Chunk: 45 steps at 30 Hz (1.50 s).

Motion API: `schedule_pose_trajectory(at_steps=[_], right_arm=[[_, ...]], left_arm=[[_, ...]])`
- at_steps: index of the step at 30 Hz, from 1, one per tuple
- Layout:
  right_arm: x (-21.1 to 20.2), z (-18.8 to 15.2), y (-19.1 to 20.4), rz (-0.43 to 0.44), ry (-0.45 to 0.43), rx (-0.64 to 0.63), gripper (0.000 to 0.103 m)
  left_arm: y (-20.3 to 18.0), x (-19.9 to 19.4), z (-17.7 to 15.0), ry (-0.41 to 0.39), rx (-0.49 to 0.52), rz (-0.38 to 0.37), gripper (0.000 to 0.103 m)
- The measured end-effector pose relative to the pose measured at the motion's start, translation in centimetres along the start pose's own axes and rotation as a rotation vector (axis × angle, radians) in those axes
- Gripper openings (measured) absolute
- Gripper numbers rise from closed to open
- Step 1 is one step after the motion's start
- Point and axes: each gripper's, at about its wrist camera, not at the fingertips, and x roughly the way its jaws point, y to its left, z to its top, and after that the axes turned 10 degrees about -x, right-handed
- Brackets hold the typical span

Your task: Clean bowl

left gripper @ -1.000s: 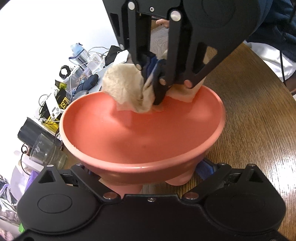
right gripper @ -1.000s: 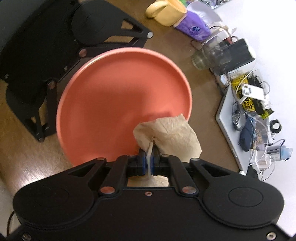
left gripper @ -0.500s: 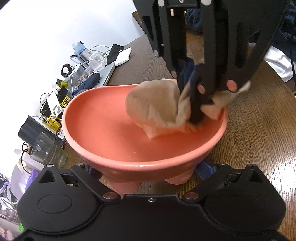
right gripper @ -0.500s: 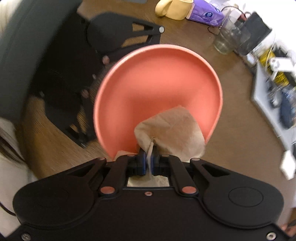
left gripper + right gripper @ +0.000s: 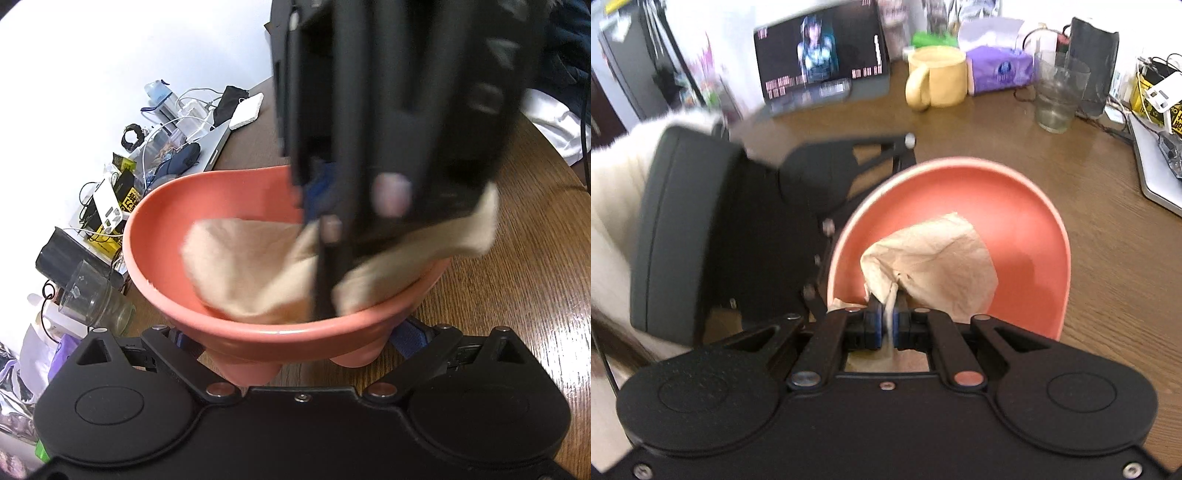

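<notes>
1. Right gripper (image 5: 886, 325), closed on beige cloth (image 5: 934, 262), has swept toward bowl's (image 5: 166, 236) near rim.
2. Left gripper (image 5: 295, 343) straddles bowl's base, gripping it.
3. Bowl on wooden table (image 5: 1108, 236); glass (image 5: 1058, 99) well apart.

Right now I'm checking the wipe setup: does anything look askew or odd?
Yes: the bowl sits tilted, its near side held by the left tongs, while the right tongs pinch the cloth inside it.

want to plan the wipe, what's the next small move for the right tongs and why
Probably sweep the paper towel across the bowl's far inner wall. The right tongs are shut on the towel, which sits against the near side, while the left tongs steady the bowl from below.
</notes>
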Motion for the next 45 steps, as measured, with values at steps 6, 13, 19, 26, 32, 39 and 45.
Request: schedule_pose_trajectory(at_steps=[6, 13, 19, 26, 32, 39, 45], right_arm=[[-0.8, -0.8, -1.1, 0.008, -0.183, 0.092, 0.006], [-1.1, -1.3, -2.0, -0.078, -0.291, 0.128, 0.006], [-1.2, -1.6, -2.7, -0.194, -0.331, 0.129, 0.006], [-1.0, -1.7, -2.7, -0.316, -0.332, 0.104, 0.006], [-1.0, -1.8, -2.2, -0.376, -0.275, 0.071, 0.006], [-1.1, -2.0, -1.6, -0.439, -0.2, 0.035, 0.006], [-0.9, -2.0, -0.9, -0.485, -0.115, -0.019, 0.005]], left_arm=[[-6.0, -4.5, -2.0, 0.004, -0.009, -0.004, 0.097], [-3.6, -2.2, -1.3, 0.003, -0.008, -0.002, 0.097], [-1.2, 0.0, -0.6, 0.005, -0.009, 0.004, 0.097], [1.9, 3.1, 0.5, 0.007, -0.014, 0.012, 0.097], [3.6, 4.3, 0.7, 0.004, -0.006, 0.019, 0.097], [6.1, 6.3, 1.5, 0.002, 0.004, 0.027, 0.097], [8.4, 7.8, 2.1, 0.0, 0.012, 0.032, 0.097]])
